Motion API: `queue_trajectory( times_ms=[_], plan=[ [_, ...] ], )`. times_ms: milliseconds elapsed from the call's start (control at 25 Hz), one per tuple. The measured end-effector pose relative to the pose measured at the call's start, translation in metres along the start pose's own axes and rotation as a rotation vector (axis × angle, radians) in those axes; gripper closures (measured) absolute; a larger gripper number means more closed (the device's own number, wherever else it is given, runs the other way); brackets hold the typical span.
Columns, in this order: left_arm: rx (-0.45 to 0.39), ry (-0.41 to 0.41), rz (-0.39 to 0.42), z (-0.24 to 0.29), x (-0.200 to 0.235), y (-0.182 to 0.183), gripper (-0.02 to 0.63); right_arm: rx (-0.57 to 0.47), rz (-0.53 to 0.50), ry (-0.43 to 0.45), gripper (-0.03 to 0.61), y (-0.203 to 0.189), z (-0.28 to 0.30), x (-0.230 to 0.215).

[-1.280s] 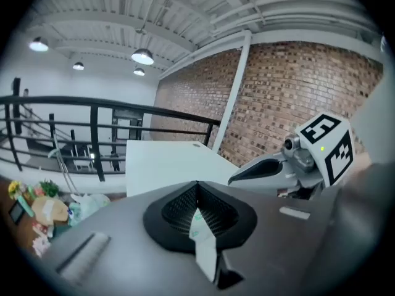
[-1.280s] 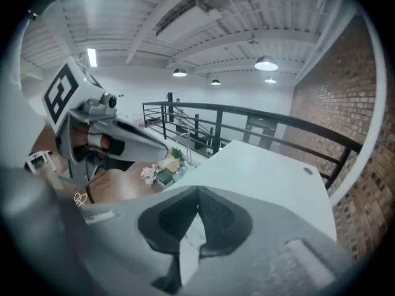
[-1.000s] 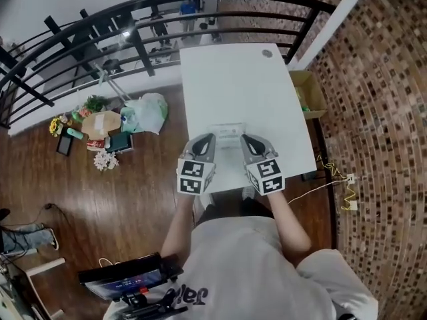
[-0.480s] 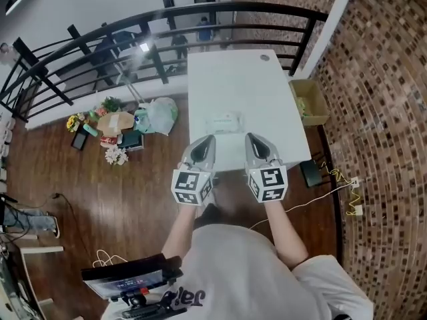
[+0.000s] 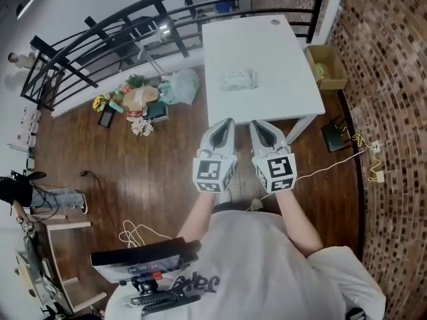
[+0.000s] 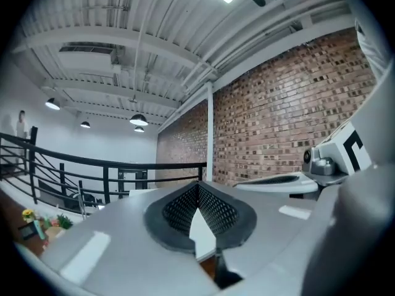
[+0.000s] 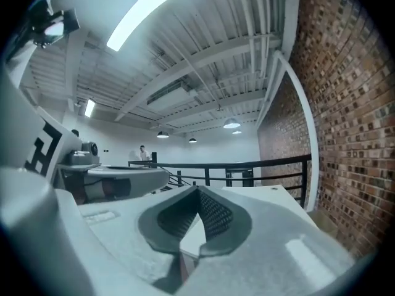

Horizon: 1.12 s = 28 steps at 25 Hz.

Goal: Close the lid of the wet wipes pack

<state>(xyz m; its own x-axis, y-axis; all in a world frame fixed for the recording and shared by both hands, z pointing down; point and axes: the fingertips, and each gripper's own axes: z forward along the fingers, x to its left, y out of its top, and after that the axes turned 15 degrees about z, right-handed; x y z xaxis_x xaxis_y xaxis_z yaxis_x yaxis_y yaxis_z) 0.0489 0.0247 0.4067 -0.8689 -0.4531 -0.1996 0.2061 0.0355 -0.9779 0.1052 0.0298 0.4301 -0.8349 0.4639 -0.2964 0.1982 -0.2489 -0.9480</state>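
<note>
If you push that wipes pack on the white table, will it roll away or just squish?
The wet wipes pack lies flat and low on the white table, so it would probably slide, not roll or tip. Its rounded outline suggests a soft pouch, so it likely squishes and bends a little when lifted.
</note>
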Motion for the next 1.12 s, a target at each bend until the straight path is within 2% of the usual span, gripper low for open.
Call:
queue_trajectory(
  times_ms=[240, 400, 800, 1120],
  plan=[
    [-0.051, 0.029, -0.043, -0.005, 0.030, 0.001, 0.597, 0.004, -0.053, -0.080, 0.589, 0.003, -0.005, -0.002],
    [-0.061, 0.035, -0.037, -0.013, 0.047, 0.001, 0.597, -0.032, -0.066, -0.115, 0.589, 0.019, 0.007, 0.004],
    [-0.051, 0.025, -0.019, -0.025, 0.075, -0.012, 0.597, -0.043, -0.080, -0.121, 0.588, 0.020, 0.029, 0.030],
    [-0.046, 0.016, -0.005, -0.027, 0.085, -0.027, 0.597, -0.047, -0.084, -0.143, 0.588, 0.012, 0.037, 0.034]
  ],
)
